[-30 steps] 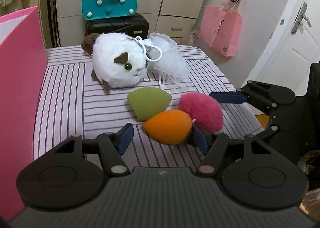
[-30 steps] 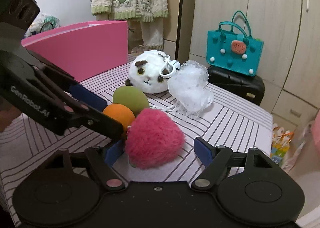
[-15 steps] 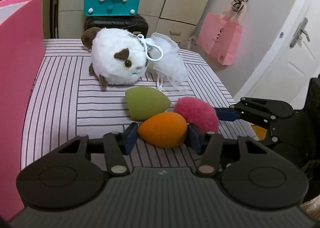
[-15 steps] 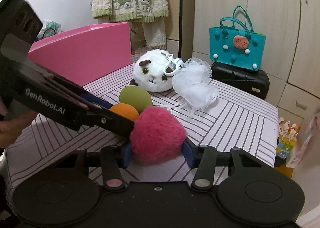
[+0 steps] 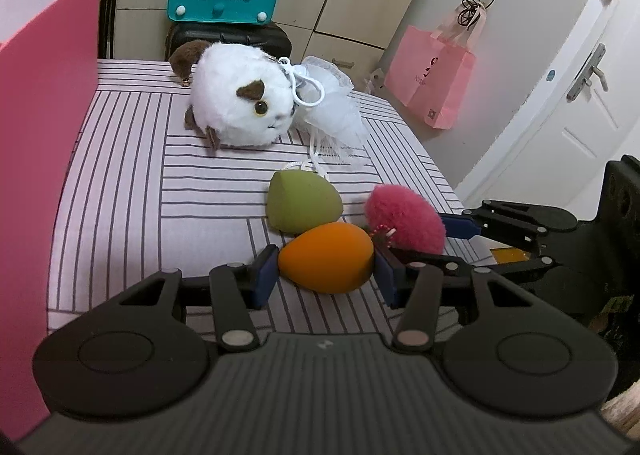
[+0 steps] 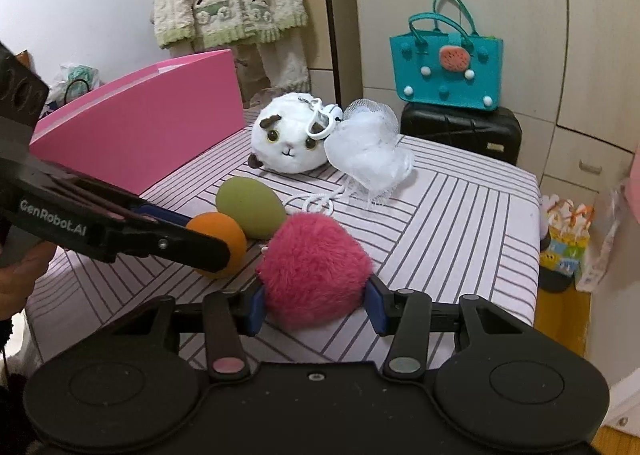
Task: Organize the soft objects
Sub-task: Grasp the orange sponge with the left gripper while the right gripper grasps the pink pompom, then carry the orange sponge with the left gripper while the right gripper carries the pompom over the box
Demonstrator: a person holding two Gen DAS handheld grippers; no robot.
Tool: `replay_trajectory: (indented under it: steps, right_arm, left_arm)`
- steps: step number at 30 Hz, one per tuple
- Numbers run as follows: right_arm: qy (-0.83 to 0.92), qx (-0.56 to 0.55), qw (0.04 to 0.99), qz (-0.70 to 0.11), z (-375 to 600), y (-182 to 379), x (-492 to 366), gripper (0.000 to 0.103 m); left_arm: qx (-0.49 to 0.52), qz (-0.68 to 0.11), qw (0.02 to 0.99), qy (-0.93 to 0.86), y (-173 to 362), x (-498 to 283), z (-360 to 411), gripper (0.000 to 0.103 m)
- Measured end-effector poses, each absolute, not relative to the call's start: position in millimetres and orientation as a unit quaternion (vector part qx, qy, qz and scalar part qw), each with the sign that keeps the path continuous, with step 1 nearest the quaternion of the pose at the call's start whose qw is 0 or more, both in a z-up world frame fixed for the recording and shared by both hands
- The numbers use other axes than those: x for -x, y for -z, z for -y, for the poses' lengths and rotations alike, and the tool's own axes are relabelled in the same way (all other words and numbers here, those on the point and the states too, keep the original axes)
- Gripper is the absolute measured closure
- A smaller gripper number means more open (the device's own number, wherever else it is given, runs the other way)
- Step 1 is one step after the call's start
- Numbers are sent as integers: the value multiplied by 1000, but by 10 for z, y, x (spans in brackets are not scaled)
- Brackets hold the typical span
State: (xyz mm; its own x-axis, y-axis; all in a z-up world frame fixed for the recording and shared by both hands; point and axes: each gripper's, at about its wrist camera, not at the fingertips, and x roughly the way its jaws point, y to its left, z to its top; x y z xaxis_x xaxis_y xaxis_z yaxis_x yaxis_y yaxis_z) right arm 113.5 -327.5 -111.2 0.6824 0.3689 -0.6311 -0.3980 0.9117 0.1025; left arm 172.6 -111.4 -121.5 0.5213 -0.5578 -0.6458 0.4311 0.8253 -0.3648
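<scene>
Orange sponge [image 5: 326, 257], egg-shaped, sits clamped between the blue pads of the left gripper [image 5: 325, 270], which has narrowed to the sponge's width with a pad pressed on each side. The sponge's long axis runs left to right across the jaws, its narrower tip toward the left pad and its broad end toward the right. It rests low on the striped tablecloth [image 5: 120, 191], at the near right part of the table.

Just to its right, the right gripper [image 6: 316, 301] is closed on the pink pompom [image 6: 316, 269], the fur bulging over both pads. In the left wrist view the pompom [image 5: 404, 217] lies tilted, its long axis running from far left to near right, and it touches the orange sponge's broad end.

A second ago both grippers stood wide open around their objects, with clear gaps at the pads; half a second ago the pads had reached the sponge and the pompom. Since then both grips have held, and the two objects appear slightly raised and nearer the cameras.

Behind the orange sponge, touching it, the green sponge [image 5: 302, 201] lies on the cloth with its flat cut end toward the far left. Farther back sit the white plush toy [image 5: 240, 111], facing near right, and the white mesh puff [image 5: 334, 115] just beside it. A pink box [image 5: 44, 127] stands along the left edge of the table.
</scene>
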Motion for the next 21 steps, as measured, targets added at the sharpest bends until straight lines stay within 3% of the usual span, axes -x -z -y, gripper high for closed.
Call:
replay_trajectory:
  steps: [21]
  right_arm:
    - [-201,-2,901,-383,3113,910,-795,50]
  left_arm:
    - [67,-440,845,296,1102,-1425,915,53]
